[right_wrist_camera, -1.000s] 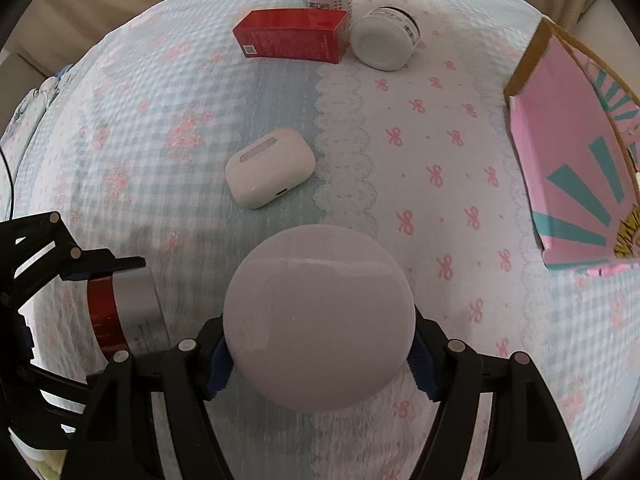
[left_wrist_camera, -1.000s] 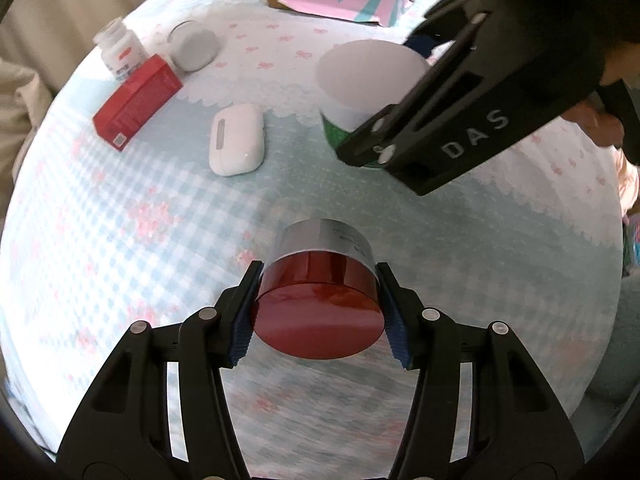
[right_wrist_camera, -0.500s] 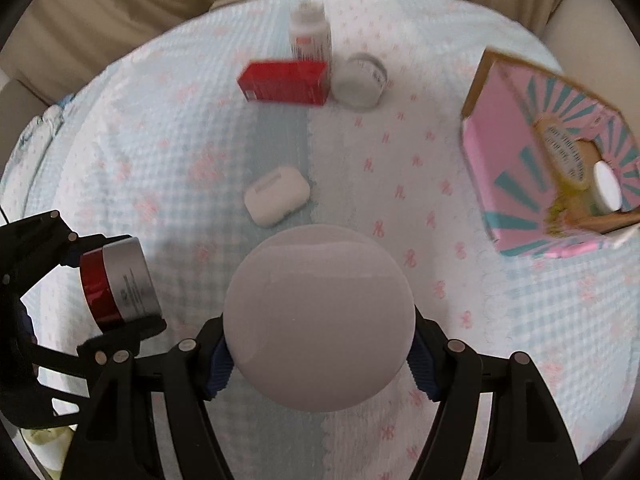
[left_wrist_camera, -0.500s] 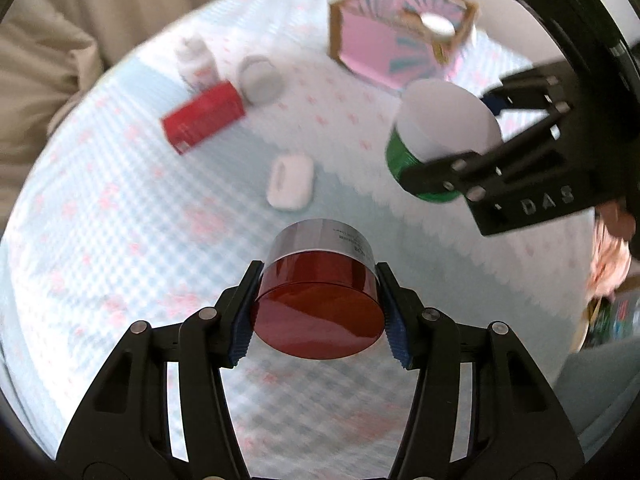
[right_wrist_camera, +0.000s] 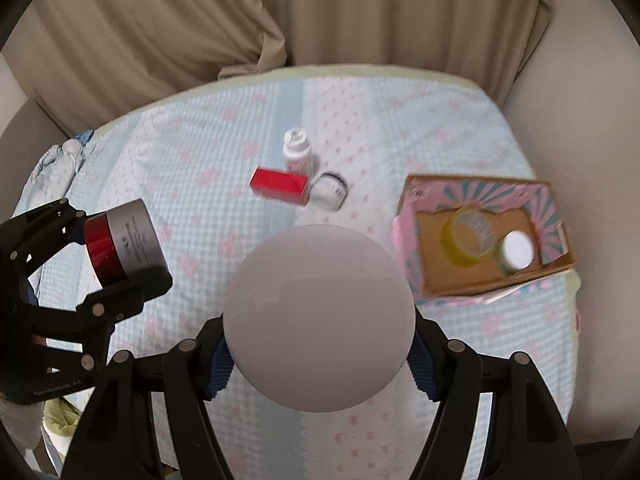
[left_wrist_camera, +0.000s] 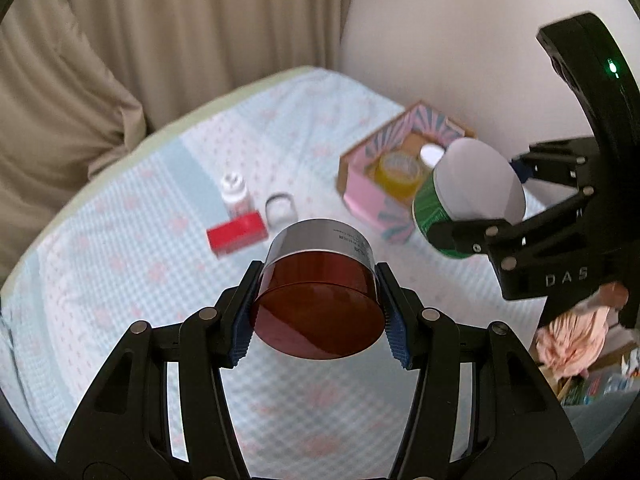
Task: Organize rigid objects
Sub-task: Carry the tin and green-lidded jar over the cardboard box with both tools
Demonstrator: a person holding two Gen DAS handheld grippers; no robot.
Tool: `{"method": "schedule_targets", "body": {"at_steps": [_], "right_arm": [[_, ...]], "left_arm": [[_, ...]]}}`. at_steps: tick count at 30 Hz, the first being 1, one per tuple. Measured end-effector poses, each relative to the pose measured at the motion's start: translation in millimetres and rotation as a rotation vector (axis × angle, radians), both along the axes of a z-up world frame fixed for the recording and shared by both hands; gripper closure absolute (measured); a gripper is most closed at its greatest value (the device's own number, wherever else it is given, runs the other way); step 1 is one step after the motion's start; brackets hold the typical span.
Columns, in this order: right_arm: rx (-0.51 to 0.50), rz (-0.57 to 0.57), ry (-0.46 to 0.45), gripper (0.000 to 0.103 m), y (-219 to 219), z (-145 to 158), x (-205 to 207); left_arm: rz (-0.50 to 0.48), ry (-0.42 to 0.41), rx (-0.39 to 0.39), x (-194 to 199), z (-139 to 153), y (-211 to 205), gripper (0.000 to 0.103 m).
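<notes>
My left gripper [left_wrist_camera: 318, 316] is shut on a red jar with a silver lid [left_wrist_camera: 318, 300], held high above the bed; the jar also shows in the right wrist view [right_wrist_camera: 124, 236]. My right gripper [right_wrist_camera: 320, 356] is shut on a green jar with a white lid [right_wrist_camera: 319, 312], also in the air; the jar shows at the right of the left wrist view [left_wrist_camera: 464, 200]. A pink box [right_wrist_camera: 556, 200] at the right holds a yellow tape roll [right_wrist_camera: 468, 236] and a white-lidded jar [right_wrist_camera: 516, 250]. The earbuds case is hidden.
On the blue checked bedspread [right_wrist_camera: 192, 176] lie a red carton [right_wrist_camera: 280, 186], a white bottle [right_wrist_camera: 298, 152] and a small white jar [right_wrist_camera: 330, 192], close together. Beige curtains hang behind. A wall runs along the right.
Both grippers have risen well above the bed with their jars; the objects on the bed look smaller and farther. The pink box's inside has come into view.
</notes>
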State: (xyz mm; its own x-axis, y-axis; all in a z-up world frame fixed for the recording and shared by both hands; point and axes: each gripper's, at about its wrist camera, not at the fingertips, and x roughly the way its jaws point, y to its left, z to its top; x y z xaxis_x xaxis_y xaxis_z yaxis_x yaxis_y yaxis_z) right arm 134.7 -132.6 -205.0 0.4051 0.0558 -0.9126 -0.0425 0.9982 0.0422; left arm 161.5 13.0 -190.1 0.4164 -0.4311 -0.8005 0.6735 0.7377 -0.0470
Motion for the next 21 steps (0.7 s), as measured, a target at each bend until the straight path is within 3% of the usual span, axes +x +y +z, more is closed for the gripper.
{"method": "schedule_targets", "body": {"at_steps": [5, 10, 21], "right_arm": [[0.025, -0.016, -0.034, 0.036, -30.8, 26.4, 2.4], [0.053, 0.002, -0.050, 0.036, -75.8, 40.1, 9.8], [0.031, 0.081, -0.051, 0.036, -220.9, 46.8, 47.2]], "left_arm": [[0.027, -0.008, -0.026, 6.1, 26.3, -37.8, 0.052], [0.084, 0.004, -0.040, 7.0, 33.9, -87.0, 0.052], [0.284, 0.125, -0.098, 26.6, 10.8, -214.8, 0.052]]}}
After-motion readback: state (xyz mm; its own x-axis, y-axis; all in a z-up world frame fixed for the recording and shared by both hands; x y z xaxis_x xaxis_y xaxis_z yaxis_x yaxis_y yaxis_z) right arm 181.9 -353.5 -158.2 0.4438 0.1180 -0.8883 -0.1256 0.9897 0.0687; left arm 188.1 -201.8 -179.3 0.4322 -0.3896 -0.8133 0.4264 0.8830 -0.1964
